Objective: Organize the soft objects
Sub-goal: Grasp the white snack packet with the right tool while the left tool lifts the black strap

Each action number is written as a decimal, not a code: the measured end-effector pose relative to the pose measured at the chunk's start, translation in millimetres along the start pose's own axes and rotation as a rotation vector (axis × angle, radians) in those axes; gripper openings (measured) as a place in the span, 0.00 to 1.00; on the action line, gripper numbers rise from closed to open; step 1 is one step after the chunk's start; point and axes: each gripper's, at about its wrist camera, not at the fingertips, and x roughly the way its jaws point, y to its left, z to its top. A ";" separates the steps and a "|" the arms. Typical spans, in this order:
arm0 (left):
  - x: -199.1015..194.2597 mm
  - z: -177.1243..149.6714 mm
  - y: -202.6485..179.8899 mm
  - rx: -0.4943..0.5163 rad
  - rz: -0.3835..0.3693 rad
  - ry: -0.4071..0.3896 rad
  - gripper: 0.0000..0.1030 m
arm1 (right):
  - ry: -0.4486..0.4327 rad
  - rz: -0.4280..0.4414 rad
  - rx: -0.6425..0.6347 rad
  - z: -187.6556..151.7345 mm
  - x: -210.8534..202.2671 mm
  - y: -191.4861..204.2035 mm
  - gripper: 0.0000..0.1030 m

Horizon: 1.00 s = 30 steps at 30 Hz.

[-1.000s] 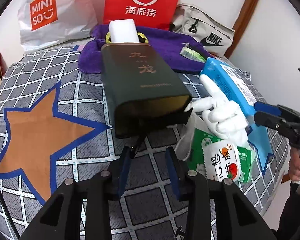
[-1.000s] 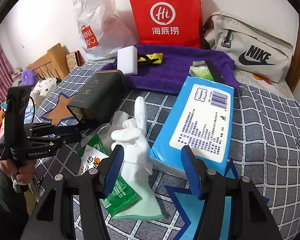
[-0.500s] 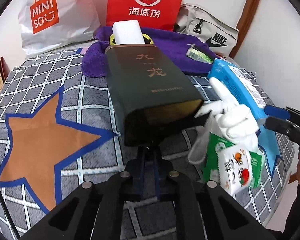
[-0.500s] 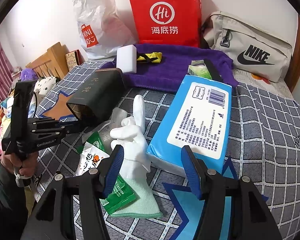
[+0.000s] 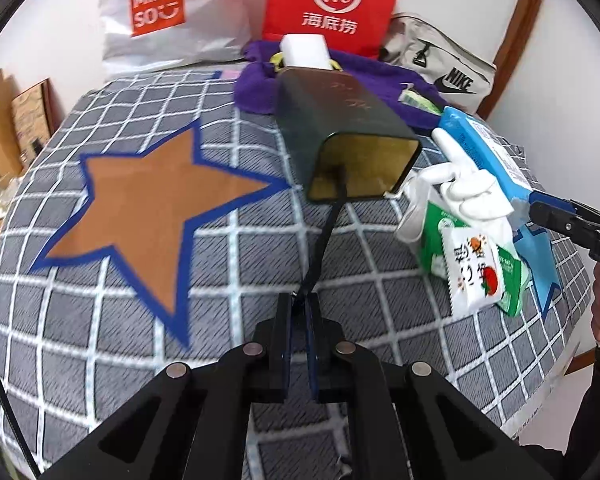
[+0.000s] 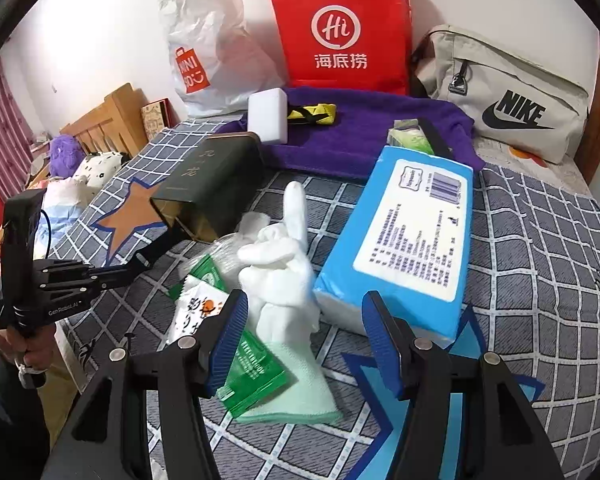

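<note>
- Bed with grey checked cover point(image 5: 148, 320), orange star print; white wall behind.
- Back row, left to right: Miniso plastic bag point(image 5: 160, 20), red Hi paper bag point(image 5: 332, 4), beige Nike bag point(image 6: 512, 100). Purple towel point(image 6: 364, 132) in front, white foam block point(image 6: 267, 116) standing on it.
- Left gripper point(image 5: 299, 316): jaws pinched shut on a thin black strap point(image 5: 324, 240) running from the dark green box point(image 5: 340, 128), which lies on its side, open end toward the camera.
- Right view only: wooden headboard and plush toys far left, and the hand point(image 6: 28, 348) on the left gripper's handle.
- Right gripper point(image 6: 304, 340): jaws apart, nothing between the pads, hovering over the white glove point(image 6: 284, 272), one finger sticking up.
- Glove lies on green snack packets point(image 6: 252, 372), just beside the blue tissue pack point(image 6: 412, 240).
</note>
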 end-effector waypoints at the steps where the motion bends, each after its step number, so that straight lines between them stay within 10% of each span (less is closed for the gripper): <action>1: 0.6 -0.9 1.0 -0.006 0.004 0.004 0.07 | -0.001 0.003 -0.004 -1.0 -0.7 1.1 0.57; 15: 20.9 25.0 -14.3 -0.015 -0.008 -0.041 0.30 | 0.002 0.010 -0.013 -8.8 -7.0 4.8 0.57; 20: 25.7 27.7 -24.8 0.004 0.048 -0.062 0.07 | 0.004 0.017 -0.005 -10.7 -5.1 5.4 0.57; 30: 23.7 19.6 -22.5 -0.016 0.049 -0.074 0.06 | 0.079 0.021 0.010 -18.5 18.2 15.0 0.55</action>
